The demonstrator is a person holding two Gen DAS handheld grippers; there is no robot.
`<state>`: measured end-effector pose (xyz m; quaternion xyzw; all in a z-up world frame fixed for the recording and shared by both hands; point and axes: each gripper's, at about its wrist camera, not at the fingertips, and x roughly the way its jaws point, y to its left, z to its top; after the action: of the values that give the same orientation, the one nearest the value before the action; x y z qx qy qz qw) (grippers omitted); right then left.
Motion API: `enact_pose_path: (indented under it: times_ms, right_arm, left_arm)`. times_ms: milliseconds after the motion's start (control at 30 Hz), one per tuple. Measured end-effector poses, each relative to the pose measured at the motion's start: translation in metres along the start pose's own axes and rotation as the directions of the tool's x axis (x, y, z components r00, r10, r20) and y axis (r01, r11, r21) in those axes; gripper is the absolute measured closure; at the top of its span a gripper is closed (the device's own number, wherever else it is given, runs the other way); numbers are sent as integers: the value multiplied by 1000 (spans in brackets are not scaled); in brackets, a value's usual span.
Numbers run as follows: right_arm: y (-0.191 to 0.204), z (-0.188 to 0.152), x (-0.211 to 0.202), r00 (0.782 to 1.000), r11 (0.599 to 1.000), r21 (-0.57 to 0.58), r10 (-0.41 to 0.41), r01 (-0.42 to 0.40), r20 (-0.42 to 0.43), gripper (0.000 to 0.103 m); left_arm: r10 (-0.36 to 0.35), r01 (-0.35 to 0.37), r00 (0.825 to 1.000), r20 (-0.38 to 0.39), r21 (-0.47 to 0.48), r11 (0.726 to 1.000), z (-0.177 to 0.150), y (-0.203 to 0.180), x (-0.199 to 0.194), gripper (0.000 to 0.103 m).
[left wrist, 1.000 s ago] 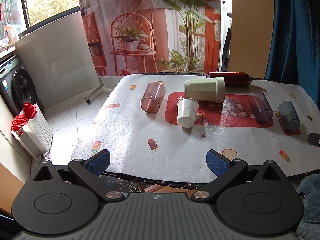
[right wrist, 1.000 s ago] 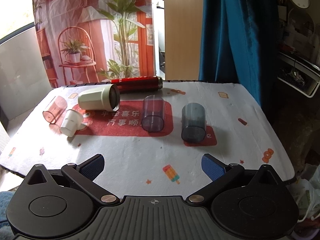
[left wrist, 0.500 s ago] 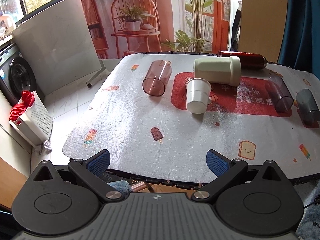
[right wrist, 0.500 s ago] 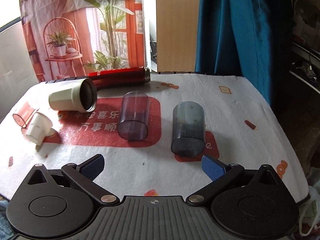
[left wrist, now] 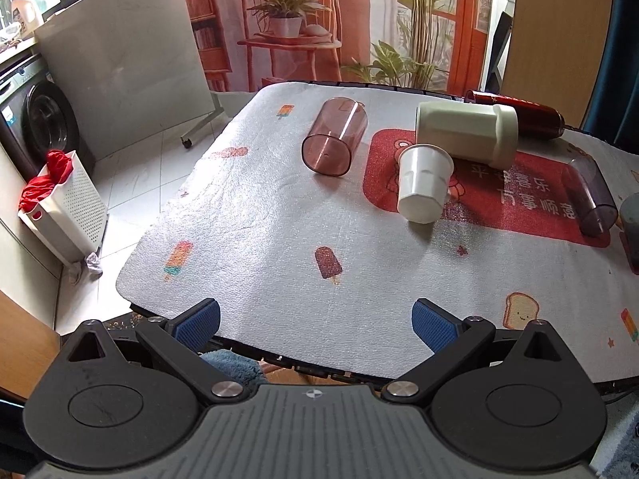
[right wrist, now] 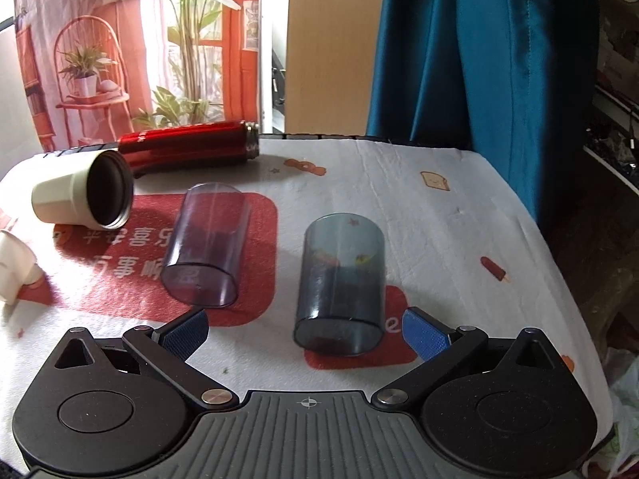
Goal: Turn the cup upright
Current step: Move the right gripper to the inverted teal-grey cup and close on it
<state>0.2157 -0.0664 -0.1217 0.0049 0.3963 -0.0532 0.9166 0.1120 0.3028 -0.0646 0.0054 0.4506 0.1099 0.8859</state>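
Both grippers hang at the near edge of the table with jaws spread wide and nothing between them. The right gripper [right wrist: 305, 329] sits just short of the dark grey cup [right wrist: 339, 291], which lies on its side on the white printed mat [right wrist: 459, 215] with its base toward the camera — the blue pads flank that base without touching it. Taking the grey cup as landmark: just to its left lies a purple-tinted cup [right wrist: 205, 247], also on its side; further left and behind, a cream tumbler [right wrist: 80, 193] with its dark mouth facing the grey cup; behind that, a red bottle [right wrist: 191, 147]. The left gripper [left wrist: 315, 321] faces a tipped white cup [left wrist: 423, 183] and a pink cup [left wrist: 333, 141] — both well left of the grey cup.
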Motion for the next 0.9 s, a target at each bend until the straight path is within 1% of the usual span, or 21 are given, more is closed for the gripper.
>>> enact_pose_path:
  times_ms: [133, 233, 300, 533, 600, 633, 700, 733, 800, 900]
  right_arm:
    - [-10, 4, 11, 1000, 1000, 18, -8, 8, -2, 0]
    - [-17, 6, 18, 1000, 999, 30, -30, 30, 1, 0]
    - [-21, 8, 23, 1000, 999, 41, -27, 27, 4, 0]
    - [-23, 14, 40, 999, 997, 53, -54, 54, -2, 3]
    - [-25, 14, 47, 998, 996, 60, -59, 61, -24, 11]
    - [-25, 14, 52, 997, 996, 65, -63, 66, -40, 13]
    - [-27, 11, 60, 995, 994, 75, -80, 85, -65, 27]
    - [-27, 10, 62, 995, 993, 81, -75, 80, -72, 30]
    - [-27, 6, 61, 996, 994, 92, -56, 62, -71, 42]
    - [-23, -1, 55, 995, 993, 80, -78, 84, -69, 42]
  left_arm:
    - [1, -1, 1000, -4, 13, 1000, 0, -4, 2, 0]
    - [2, -2, 1000, -12, 6, 1000, 0, -3, 5, 0]
    - [4, -4, 1000, -20, 0, 1000, 0, -2, 7, 0]
    - [5, -5, 1000, -29, -1, 1000, 0, -2, 9, 0]
    - [4, -5, 999, -33, -6, 1000, -1, -2, 10, 0]
    - [4, -4, 999, -35, -10, 1000, -1, -1, 10, 0]
    - [3, -3, 999, -40, -16, 1000, -1, 0, 11, 0]
    - [4, -5, 999, -40, -17, 1000, -2, 0, 11, 0]
    - [7, -7, 999, -39, -17, 1000, -2, 1, 11, 0]
    - [5, -5, 999, -40, -20, 1000, -3, 1, 11, 0]
